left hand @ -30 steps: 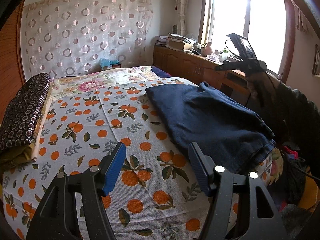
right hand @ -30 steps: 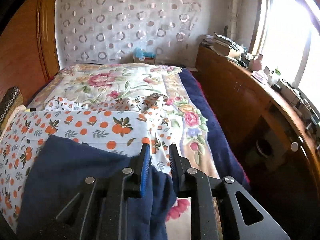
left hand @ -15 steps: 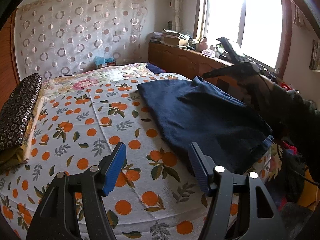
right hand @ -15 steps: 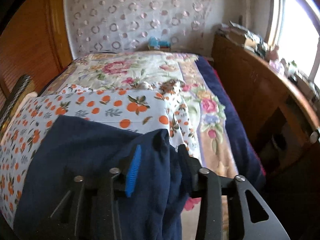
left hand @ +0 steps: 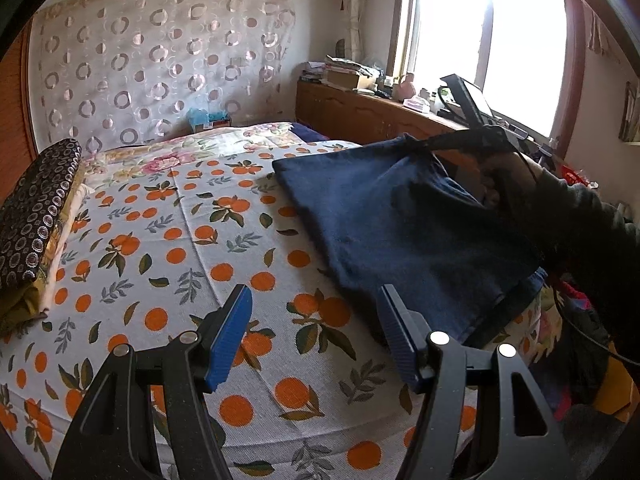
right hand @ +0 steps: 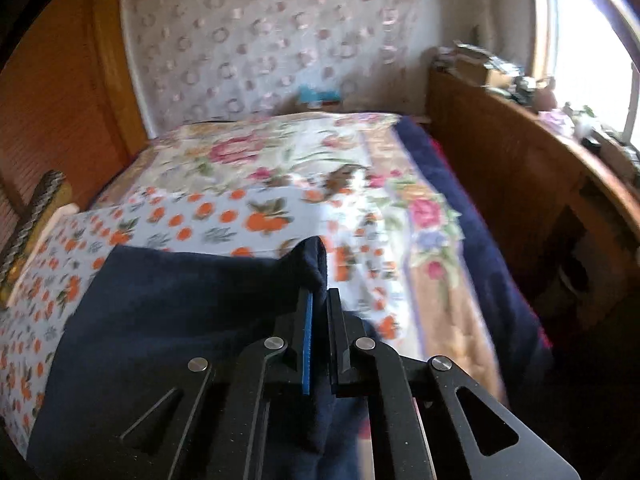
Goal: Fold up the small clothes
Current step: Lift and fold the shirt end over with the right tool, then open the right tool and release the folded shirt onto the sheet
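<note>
Right gripper angled down over the bed, jaws just closed, pinching navy garment's raised far corner. Left gripper hovers near garment's front edge, jaws apart, empty.

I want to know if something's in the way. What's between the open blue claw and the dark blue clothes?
Only bare orange-print bedsheet, seen from the left wrist view, lies between the left gripper and the navy garment.
</note>
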Demonstrator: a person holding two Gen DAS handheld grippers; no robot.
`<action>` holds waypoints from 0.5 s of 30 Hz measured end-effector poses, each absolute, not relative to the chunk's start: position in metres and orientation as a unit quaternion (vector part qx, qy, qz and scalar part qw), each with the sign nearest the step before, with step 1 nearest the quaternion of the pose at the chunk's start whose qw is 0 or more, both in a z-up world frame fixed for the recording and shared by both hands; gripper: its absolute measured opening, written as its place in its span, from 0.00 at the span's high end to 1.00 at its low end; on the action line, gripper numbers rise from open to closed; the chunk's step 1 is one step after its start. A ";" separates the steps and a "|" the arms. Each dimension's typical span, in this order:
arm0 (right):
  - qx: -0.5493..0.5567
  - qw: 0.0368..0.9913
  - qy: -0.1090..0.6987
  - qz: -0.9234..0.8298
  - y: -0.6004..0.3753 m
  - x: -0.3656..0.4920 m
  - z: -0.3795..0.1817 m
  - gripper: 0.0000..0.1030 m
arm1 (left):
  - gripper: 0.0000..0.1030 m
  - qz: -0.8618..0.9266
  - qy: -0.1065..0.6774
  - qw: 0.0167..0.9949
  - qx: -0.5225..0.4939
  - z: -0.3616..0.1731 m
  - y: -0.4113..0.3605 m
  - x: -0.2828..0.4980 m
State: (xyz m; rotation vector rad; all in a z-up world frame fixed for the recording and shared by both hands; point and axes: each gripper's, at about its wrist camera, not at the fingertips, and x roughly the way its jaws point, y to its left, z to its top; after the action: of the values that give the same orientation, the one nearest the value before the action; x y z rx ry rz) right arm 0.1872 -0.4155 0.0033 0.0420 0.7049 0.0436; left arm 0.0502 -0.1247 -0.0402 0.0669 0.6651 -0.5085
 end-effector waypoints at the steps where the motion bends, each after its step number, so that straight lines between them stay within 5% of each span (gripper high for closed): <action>1: 0.012 0.938 0.347 -0.010 -0.420 0.188 0.004 0.98 | 0.36 -0.247 0.323 0.913 0.033 -0.040 -0.125 0.050; 15: 0.016 0.945 0.327 0.022 -0.430 0.131 0.010 0.94 | 0.36 -0.256 0.328 0.908 0.044 -0.042 -0.134 0.047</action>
State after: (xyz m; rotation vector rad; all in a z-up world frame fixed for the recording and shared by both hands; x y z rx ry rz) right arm 0.1308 -0.4299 0.0095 0.0316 0.6662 0.0454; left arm 0.0470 -0.1345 -0.0416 0.0910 0.6773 -0.5275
